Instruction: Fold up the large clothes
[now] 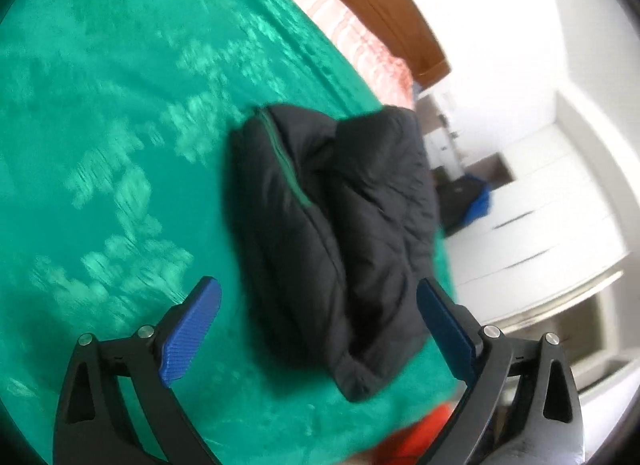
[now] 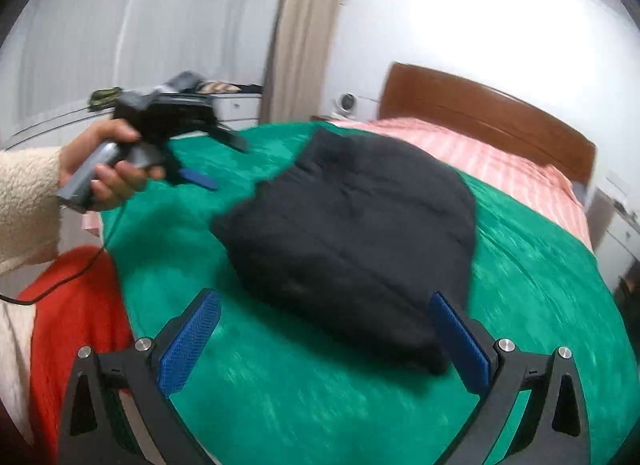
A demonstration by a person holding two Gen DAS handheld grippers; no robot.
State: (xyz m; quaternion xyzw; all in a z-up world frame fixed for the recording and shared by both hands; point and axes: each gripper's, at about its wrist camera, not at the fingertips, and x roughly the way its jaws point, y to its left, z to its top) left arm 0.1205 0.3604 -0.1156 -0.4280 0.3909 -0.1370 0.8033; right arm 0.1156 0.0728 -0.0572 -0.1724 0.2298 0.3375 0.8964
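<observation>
A black padded jacket [image 1: 336, 233] lies folded into a thick bundle on the green blanket [image 1: 120, 125], near the bed's edge. My left gripper [image 1: 318, 291] hangs over the bundle's near end, jaws wide open, blue pads clear of the cloth. In the right wrist view the same jacket [image 2: 352, 241] sits in the middle of the green blanket [image 2: 540, 285]. My right gripper [image 2: 326, 303] is open too, its pads apart with nothing pressed between them. The left gripper [image 2: 216, 163] shows there as well, held by a hand [image 2: 104, 169] over the blanket's far left side, apart from the jacket.
A pink striped sheet [image 2: 480, 153] and a brown wooden headboard [image 2: 480, 113] lie beyond the blanket. White drawers [image 1: 540, 225] stand beside the bed. A red cloth [image 2: 76, 317] hangs at the near left corner. A cream fleece sleeve [image 2: 28, 201] and a curtain [image 2: 304, 33] are at the left and back.
</observation>
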